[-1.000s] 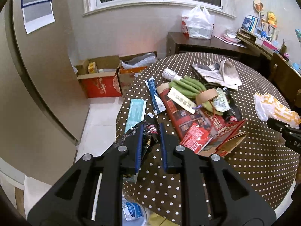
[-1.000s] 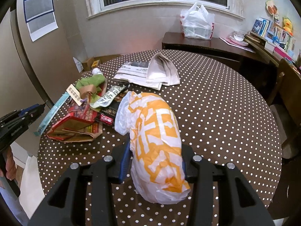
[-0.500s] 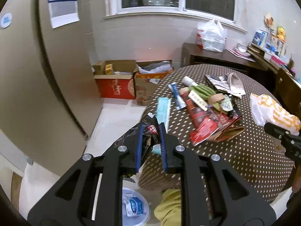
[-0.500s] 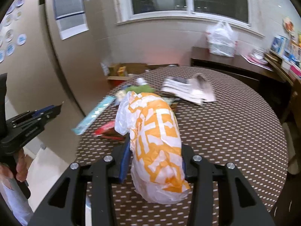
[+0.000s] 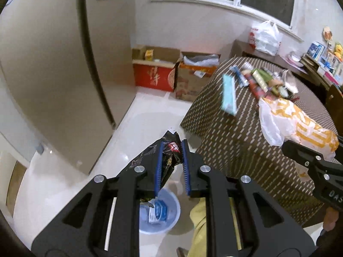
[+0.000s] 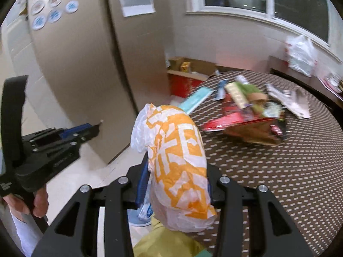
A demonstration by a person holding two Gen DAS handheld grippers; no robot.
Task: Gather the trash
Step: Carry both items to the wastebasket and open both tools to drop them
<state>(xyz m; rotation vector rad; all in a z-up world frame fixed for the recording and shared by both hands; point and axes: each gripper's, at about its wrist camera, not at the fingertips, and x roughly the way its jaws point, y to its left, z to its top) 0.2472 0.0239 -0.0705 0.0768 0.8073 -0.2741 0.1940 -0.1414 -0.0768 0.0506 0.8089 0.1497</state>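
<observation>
At the left wrist frame's lower centre, the left gripper (image 5: pixel 172 167) pinched a black wrapper (image 5: pixel 168 160) above a pale blue bin (image 5: pixel 171 218). Only the right wrist view showed the right gripper (image 6: pixel 174 184) clamping the orange-white bag (image 6: pixel 178 167); littered table (image 6: pixel 300 171) lay beyond, right.

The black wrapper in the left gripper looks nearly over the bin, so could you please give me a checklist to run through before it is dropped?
1. Left gripper shut on the black wrapper: ok.
2. Blue bin in view on the floor below the gripper: ok.
3. Wrapper straight above the bin opening: cannot tell; it seems to hang over the near rim.
4. Bin has room: ok, only a blue-and-white packet shows inside.
5. Right gripper firmly shut on the orange-and-white bag: ok.
6. Bag clear of the table: cannot tell.
</observation>
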